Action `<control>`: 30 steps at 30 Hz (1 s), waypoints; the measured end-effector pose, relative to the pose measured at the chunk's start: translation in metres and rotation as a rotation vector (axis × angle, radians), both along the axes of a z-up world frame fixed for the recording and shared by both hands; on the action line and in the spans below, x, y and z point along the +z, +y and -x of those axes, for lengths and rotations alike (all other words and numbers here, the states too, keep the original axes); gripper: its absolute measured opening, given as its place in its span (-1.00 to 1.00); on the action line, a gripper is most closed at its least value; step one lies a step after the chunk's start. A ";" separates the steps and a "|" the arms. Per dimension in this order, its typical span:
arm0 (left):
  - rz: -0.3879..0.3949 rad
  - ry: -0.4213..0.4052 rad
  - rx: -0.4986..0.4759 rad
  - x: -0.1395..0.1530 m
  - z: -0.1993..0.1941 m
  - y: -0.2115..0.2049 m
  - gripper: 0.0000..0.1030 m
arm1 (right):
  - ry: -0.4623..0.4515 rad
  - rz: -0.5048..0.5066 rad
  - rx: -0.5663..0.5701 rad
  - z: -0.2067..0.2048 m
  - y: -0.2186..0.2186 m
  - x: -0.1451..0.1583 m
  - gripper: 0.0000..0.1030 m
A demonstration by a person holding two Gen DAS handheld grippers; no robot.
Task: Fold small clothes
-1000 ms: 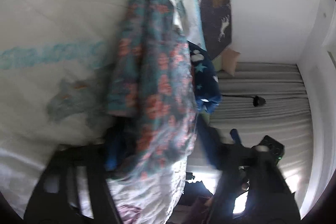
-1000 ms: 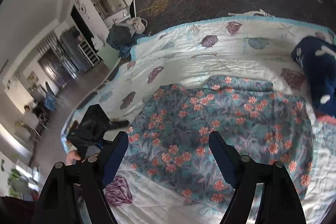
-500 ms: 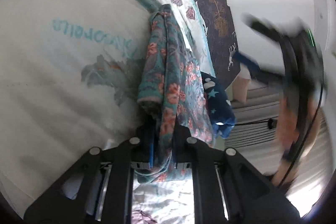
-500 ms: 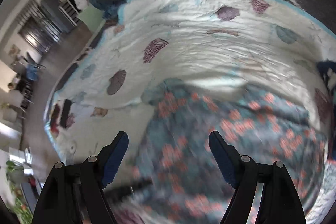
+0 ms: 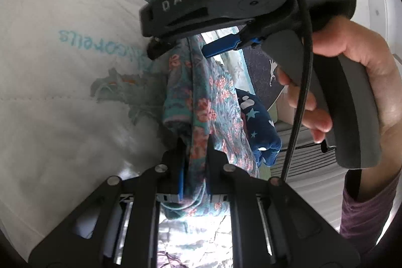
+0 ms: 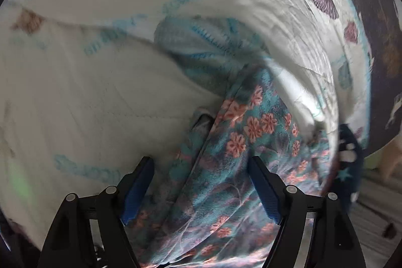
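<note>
A teal garment with pink flowers (image 5: 203, 97) hangs bunched over the white quilt. My left gripper (image 5: 194, 145) is shut on its near edge, with cloth pinched between the blue pads. In the left wrist view my right gripper (image 5: 181, 49) reaches down at the garment's far end, held by a person's hand (image 5: 364, 62). In the right wrist view the right gripper (image 6: 201, 167) straddles a fold of the floral garment (image 6: 251, 127). Its jaws are closing, the cloth lies between them, and the pads stand clear of it.
The white quilt (image 5: 62, 92) with shell prints and teal lettering covers the bed. A navy garment with white stars (image 5: 258, 122) lies just beyond the floral one, also at the right edge (image 6: 349, 155). A dark blanket with deer figures (image 6: 387, 42) lies at the bed's far side.
My left gripper closed on the floral garment's edge and keeps hold of it. The right gripper swung down from high over the bed to the garment's far end, close before the left camera.
</note>
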State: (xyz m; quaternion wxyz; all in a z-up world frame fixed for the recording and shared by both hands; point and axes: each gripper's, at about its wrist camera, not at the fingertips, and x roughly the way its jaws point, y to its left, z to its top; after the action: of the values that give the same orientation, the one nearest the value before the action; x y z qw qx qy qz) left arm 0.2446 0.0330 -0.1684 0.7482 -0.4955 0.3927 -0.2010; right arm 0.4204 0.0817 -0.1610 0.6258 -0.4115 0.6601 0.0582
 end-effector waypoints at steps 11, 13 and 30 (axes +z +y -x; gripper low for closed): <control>-0.022 -0.087 -0.030 0.040 0.015 0.006 -0.74 | -0.080 -0.167 -0.090 0.004 -0.037 0.083 -0.79; -0.030 -0.113 -0.045 0.055 0.014 -0.014 -0.74 | -0.093 -0.206 -0.106 0.005 -0.049 0.102 -0.79; -0.075 -0.189 -0.305 0.109 0.002 -0.162 -0.74 | -0.218 -0.436 -0.400 0.031 -0.256 0.192 -0.79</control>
State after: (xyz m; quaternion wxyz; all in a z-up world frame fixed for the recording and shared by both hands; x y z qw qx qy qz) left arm 0.2424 -0.1293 -0.0596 0.7607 -0.3808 0.3984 -0.3428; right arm 0.3894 -0.1741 0.0307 0.7654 -0.1334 0.6289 0.0299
